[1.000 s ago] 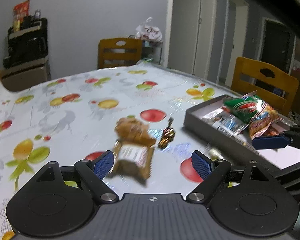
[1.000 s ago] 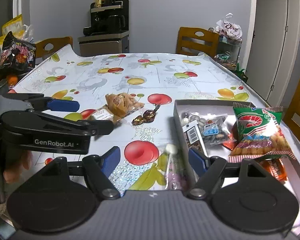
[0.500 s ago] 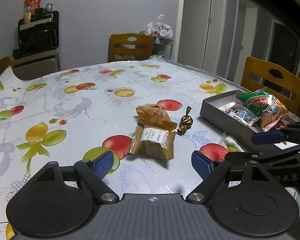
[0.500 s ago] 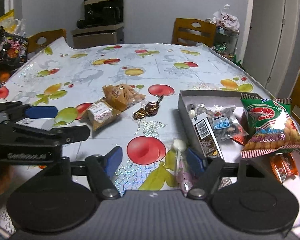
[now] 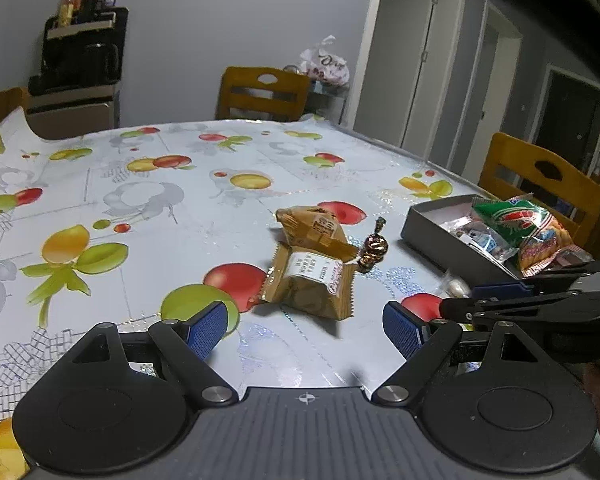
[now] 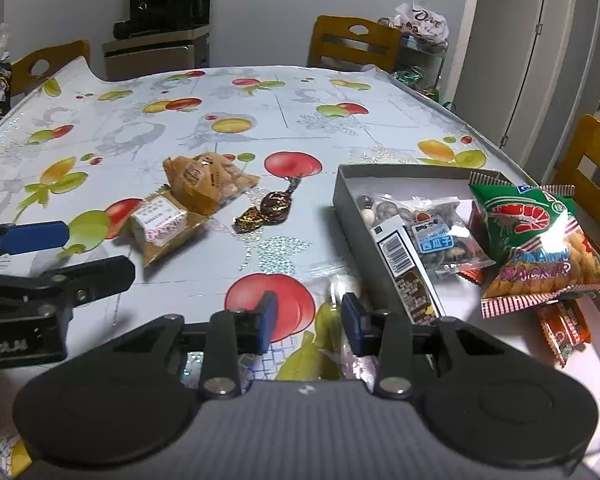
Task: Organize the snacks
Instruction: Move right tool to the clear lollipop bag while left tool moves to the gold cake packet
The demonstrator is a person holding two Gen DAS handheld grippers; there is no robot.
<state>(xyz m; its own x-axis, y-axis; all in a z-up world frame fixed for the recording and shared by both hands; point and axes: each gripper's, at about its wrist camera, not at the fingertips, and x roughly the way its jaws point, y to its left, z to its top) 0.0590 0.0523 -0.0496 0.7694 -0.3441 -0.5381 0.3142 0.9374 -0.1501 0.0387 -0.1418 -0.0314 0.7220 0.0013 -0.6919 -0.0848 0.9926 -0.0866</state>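
Right-wrist view has the right gripper [image 6: 309, 322] nearest, low over the fruit-print tablecloth [image 6: 260, 120], its jaws closing with a clear-wrapped lollipop [image 6: 337, 312] lying between the blue pads; whether the pads already touch the wrapper cannot be told. Just right of it stands the grey box [image 6: 342, 196], holding a barcode-labelled bar [image 6: 404, 264], a clear packet of seeds [image 6: 436, 232] and a green prawn cracker bag [image 6: 536, 240] that leans over its far side. Left of the box, on the cloth, lie a foil-wrapped candy [image 6: 266, 210], a tan pastry packet [image 6: 160, 228] and, touching it behind, a bag of small biscuits [image 6: 208, 180]. At the left edge the left gripper [image 6: 32, 236] reaches in. Left-wrist view shows that left gripper [image 5: 306, 326] with its jaws wide apart and nothing between them, the pastry packet [image 5: 312, 280] just ahead of the pads, the candy [image 5: 374, 250] beside it, and the box [image 5: 428, 228] to the right. Farther off stand wooden chairs [image 5: 260, 92] and a dark cabinet [image 5: 80, 60] by the wall.
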